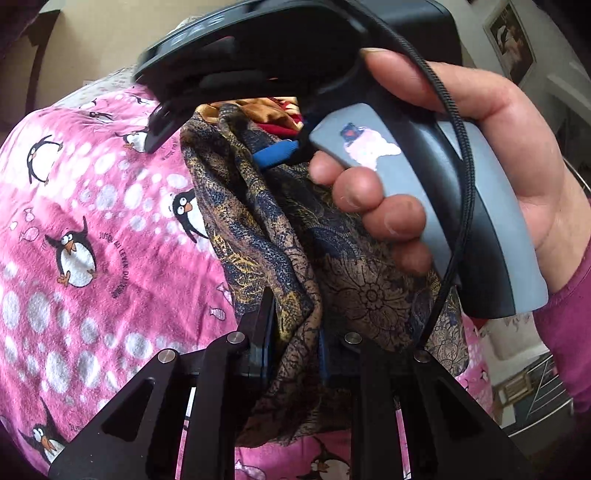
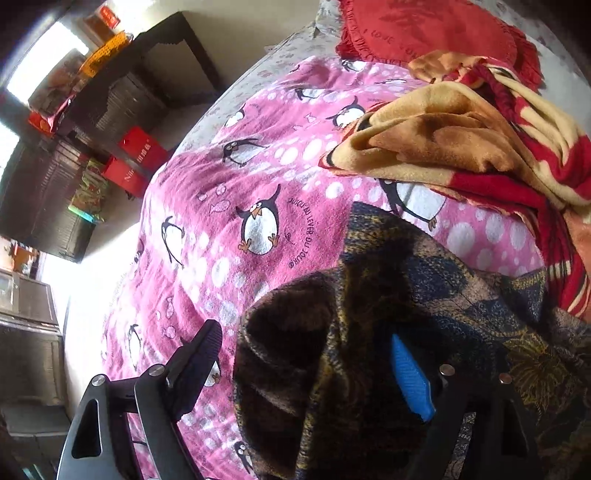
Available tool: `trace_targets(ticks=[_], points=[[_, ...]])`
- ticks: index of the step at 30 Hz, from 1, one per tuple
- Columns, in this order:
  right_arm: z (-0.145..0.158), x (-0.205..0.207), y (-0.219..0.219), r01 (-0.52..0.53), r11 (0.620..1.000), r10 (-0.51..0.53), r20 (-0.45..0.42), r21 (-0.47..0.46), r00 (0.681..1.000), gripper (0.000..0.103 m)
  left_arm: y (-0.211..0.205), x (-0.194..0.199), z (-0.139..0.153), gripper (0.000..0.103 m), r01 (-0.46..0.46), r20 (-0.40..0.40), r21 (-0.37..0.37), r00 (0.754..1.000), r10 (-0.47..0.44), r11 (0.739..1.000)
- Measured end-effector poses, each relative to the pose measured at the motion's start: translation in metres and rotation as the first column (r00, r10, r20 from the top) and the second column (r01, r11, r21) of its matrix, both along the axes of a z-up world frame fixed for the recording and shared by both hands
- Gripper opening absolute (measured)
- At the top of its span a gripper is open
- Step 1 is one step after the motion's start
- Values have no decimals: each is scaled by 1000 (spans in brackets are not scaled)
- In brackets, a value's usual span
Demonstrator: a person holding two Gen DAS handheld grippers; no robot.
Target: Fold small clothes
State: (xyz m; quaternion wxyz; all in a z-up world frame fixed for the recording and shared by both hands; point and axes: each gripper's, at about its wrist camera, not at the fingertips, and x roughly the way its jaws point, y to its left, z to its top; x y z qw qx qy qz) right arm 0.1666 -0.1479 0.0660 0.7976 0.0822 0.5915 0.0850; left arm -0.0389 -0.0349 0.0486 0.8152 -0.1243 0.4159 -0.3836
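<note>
A brown, gold and navy patterned garment [image 1: 280,258] hangs bunched above the pink penguin blanket [image 1: 92,229]. My left gripper [image 1: 295,332] is shut on a fold of the garment, which passes between its two black fingers. My right gripper [image 1: 221,133], held by a bare hand [image 1: 461,155], sits just beyond it at the garment's upper end. In the right wrist view the right gripper [image 2: 306,365] is open, its black left finger [image 2: 199,354] and blue-padded right finger [image 2: 410,380] wide apart, with the garment [image 2: 369,314] draped loosely between and over them.
A crumpled tan and red blanket [image 2: 480,136] and a red cushion [image 2: 424,29] lie at the far end of the bed. Dark wooden furniture [image 2: 55,184] and red bags [image 2: 136,158] stand beside the bed on the left. A framed picture [image 1: 511,40] hangs on the wall.
</note>
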Motion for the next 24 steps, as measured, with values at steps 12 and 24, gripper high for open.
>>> trace_targets(ticks=[12, 24], points=[[2, -30, -21, -34, 991, 48, 106, -130, 993, 20, 15, -4, -17, 63, -60, -48, 103, 997, 65, 993], [48, -74, -62, 14, 994, 11, 234, -108, 972, 14, -19, -29, 22, 16, 88, -19, 91, 996, -86, 992]])
